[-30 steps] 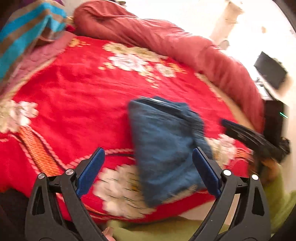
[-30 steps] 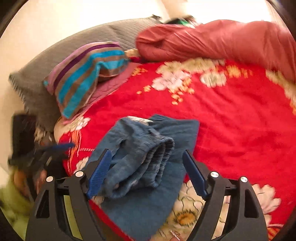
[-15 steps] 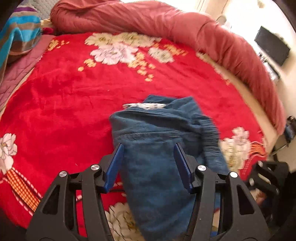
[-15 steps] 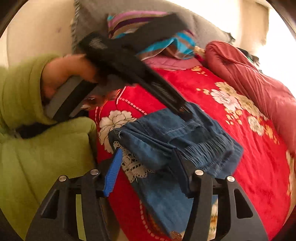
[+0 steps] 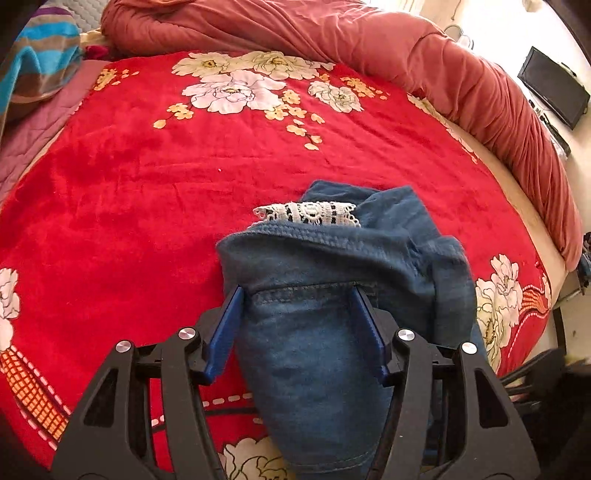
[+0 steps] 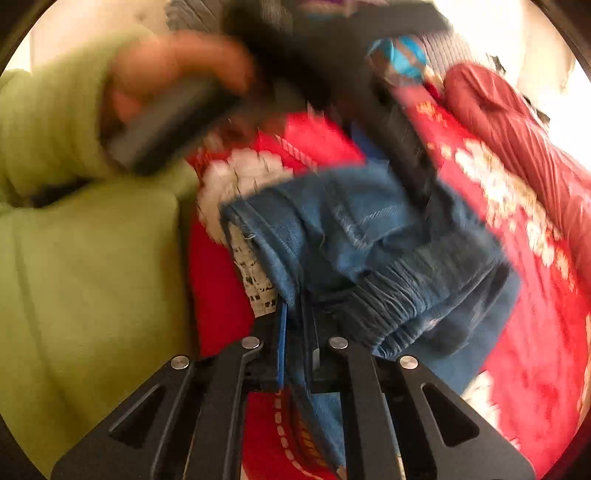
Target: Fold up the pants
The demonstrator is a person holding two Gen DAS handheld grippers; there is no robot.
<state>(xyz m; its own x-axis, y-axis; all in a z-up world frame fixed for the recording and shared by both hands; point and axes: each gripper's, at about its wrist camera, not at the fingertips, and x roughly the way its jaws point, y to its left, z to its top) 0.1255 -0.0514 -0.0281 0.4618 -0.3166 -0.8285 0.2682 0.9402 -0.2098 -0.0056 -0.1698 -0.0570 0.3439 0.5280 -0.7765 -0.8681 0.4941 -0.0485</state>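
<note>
Pants [image 5: 325, 314] lie bundled on the near bed [image 5: 147, 192], mostly folded; left gripper [image 5: 301, 317] spread astride them, right gripper [image 6: 297, 325] pinching an edge; tidying likely remains

The bed [image 5: 517, 206] ahead of my fingers wears a red floral blanket [image 5: 147, 192]; folded blue jeans [image 5: 325, 332] lie between my left fingers, maroon duvet [image 5: 369, 33] beyond.

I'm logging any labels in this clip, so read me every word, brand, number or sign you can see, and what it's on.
None can be read.
Blue pants: stitching and white lace trim, no tag or print showing.
Red blanket: flower patterns only.
Black screen at the right edge: any marking is too small to read.
Right wrist view: motion-blurred, nothing legible.
</note>
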